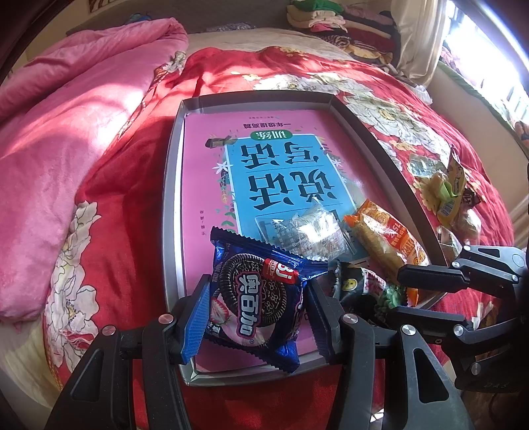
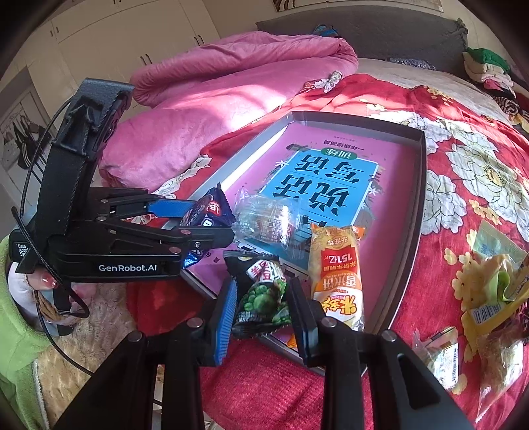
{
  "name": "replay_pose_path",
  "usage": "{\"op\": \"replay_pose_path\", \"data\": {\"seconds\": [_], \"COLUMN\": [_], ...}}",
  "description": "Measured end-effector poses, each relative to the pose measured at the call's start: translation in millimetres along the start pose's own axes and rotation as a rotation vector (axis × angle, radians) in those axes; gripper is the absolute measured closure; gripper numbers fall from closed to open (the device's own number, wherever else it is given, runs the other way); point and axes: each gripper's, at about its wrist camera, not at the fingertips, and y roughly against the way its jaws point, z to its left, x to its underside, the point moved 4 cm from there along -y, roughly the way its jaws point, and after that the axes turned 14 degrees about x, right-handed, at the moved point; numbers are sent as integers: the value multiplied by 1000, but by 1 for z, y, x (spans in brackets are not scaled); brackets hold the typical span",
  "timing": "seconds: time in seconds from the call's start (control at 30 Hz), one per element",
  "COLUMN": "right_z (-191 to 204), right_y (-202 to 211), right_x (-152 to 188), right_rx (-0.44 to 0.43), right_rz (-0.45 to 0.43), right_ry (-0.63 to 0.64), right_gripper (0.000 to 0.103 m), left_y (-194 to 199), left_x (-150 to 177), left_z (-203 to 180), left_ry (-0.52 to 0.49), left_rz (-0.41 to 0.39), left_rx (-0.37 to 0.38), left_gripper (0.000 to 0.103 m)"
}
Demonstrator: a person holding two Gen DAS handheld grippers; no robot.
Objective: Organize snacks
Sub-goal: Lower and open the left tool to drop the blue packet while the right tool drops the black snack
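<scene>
My left gripper (image 1: 258,284) is shut on a blue Oreo packet (image 1: 261,307), held over the near end of a grey tray (image 1: 172,172). A pink and blue book (image 1: 205,165) lines the tray. A clear packet (image 1: 307,231) and an orange rice-cracker packet (image 1: 386,238) lie on the book. At the tray's near right corner my right gripper (image 2: 263,287) is shut on a black and green pea snack packet (image 2: 264,297). The right wrist view also shows the left gripper (image 2: 211,221) with the Oreo packet (image 2: 211,211), the orange packet (image 2: 337,274) and the tray (image 2: 420,198).
The tray rests on a red flowered bedspread (image 1: 132,231). Several loose snack packets (image 2: 496,287) lie on it right of the tray. A pink blanket (image 1: 66,132) is bunched at the left, folded clothes (image 1: 330,20) at the bed's far end. A green sleeve (image 2: 20,330) is beside the bed.
</scene>
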Motion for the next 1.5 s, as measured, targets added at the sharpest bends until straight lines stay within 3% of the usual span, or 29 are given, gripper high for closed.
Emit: {"op": "replay_pose_path", "data": {"seconds": [0.6,0.83,1.5], "right_z": [2,2,8], "right_y": [5,6,1], "right_x": [0,1,3], "right_rx": [3,14,218], "right_rz": [-9,-5,-51], "right_ry": [10,16,176], "right_gripper": [70,70,70], "left_y": [6,16,27], "left_x": [-2,-5,-11], "left_z": [2,-2,-10], "left_ry": [20,15,-11], "left_rz": [-25,-74,-133], "left_rx": [17,47,65], "left_gripper": [45,39,32]}}
